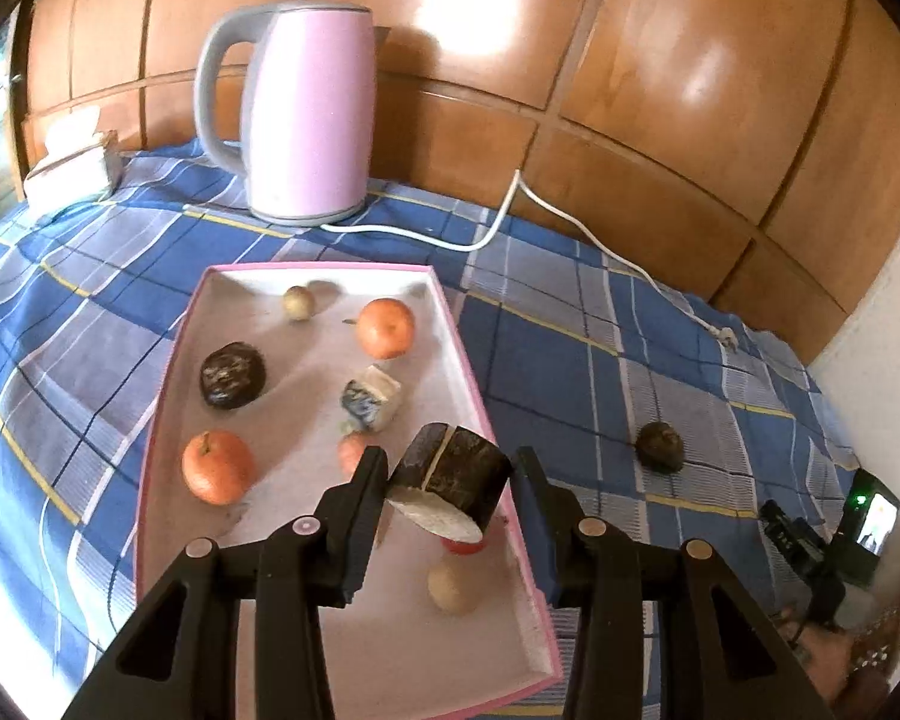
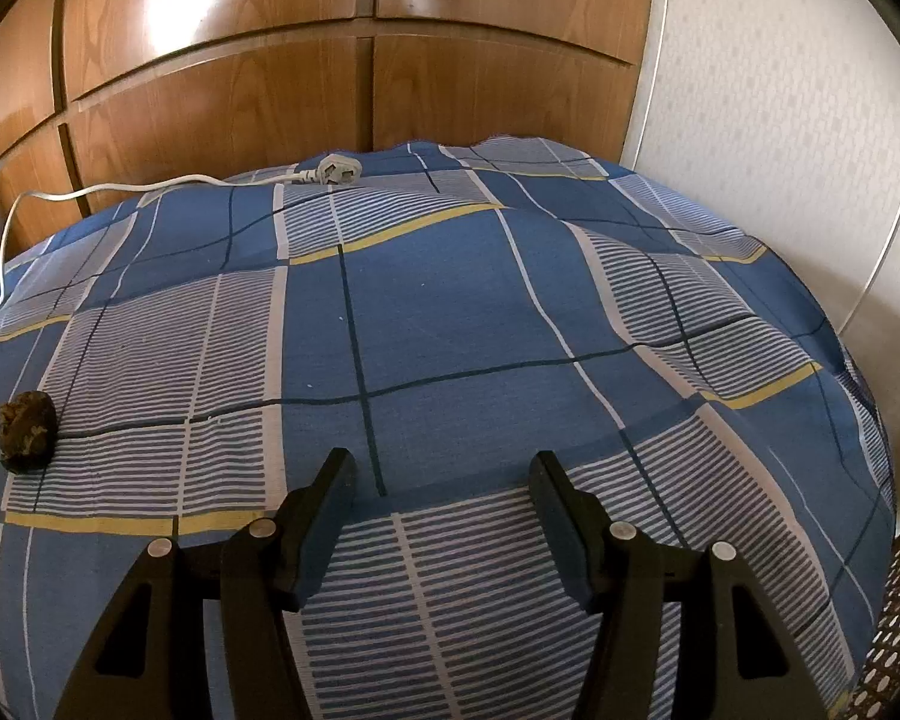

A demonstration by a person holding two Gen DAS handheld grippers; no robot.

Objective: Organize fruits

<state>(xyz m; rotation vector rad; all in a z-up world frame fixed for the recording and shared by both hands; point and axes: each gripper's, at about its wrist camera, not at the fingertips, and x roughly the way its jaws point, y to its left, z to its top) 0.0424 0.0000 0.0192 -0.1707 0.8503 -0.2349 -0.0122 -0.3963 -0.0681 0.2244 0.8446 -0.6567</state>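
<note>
Left wrist: left hand-held gripper (image 1: 450, 468) clamps a dark chunk (image 1: 453, 480) over the pink tray (image 1: 168, 354), oranges (image 1: 385, 327) at 11 o'clock. Right wrist: right hand-held gripper (image 2: 441, 474) open, holding nothing; dark fruit (image 2: 25, 431) on the bed (image 2: 450, 312) at 9 o'clock.

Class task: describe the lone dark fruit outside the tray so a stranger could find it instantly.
Start at the pink-rimmed tray on the checked blue cloth. Look to its right, on bare cloth: the dark wrinkled fruit sits there alone. Every other loose fruit lies inside the tray.
</note>
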